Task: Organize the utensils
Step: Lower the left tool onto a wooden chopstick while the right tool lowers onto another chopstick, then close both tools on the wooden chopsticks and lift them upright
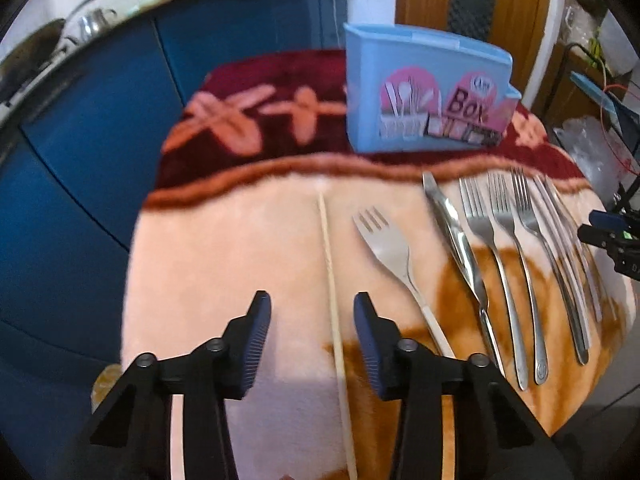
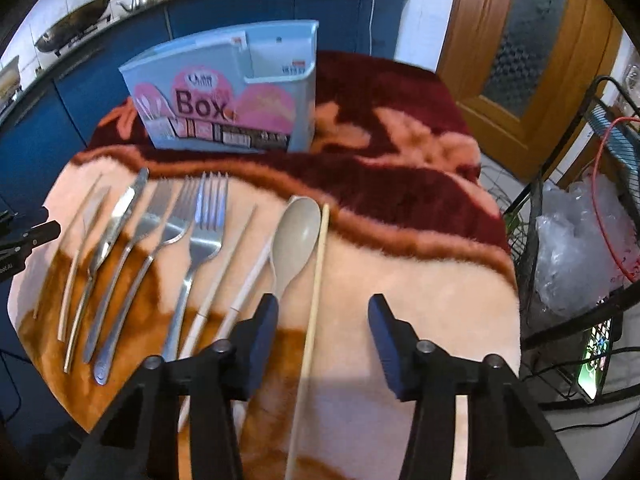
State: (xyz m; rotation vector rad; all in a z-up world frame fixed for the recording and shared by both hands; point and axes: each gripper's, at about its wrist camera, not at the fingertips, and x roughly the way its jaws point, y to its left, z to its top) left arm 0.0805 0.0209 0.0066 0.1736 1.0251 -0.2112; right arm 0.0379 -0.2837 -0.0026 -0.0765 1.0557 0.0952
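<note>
Utensils lie in a row on a round table under a plush blanket (image 1: 240, 248). A pale wooden chopstick (image 1: 330, 280) runs between the fingers of my left gripper (image 1: 312, 316), which is open and not pressing on it. To its right lie a beige fork (image 1: 384, 240), a steel knife (image 1: 456, 236) and several steel forks (image 1: 504, 232). My right gripper (image 2: 324, 316) is open too, with another wooden chopstick (image 2: 318, 268) between its fingers, untouched. A beige spoon (image 2: 296, 232) lies just left of that chopstick. The blue utensil box (image 2: 228, 92) stands upright at the back.
Blue cabinets (image 1: 80, 160) with a wok and a kettle on top curve behind the table. A wooden door (image 2: 532, 60) is at the back right. A black wire rack (image 2: 568, 240) with plastic bags and a red cable stands just off the table's right edge.
</note>
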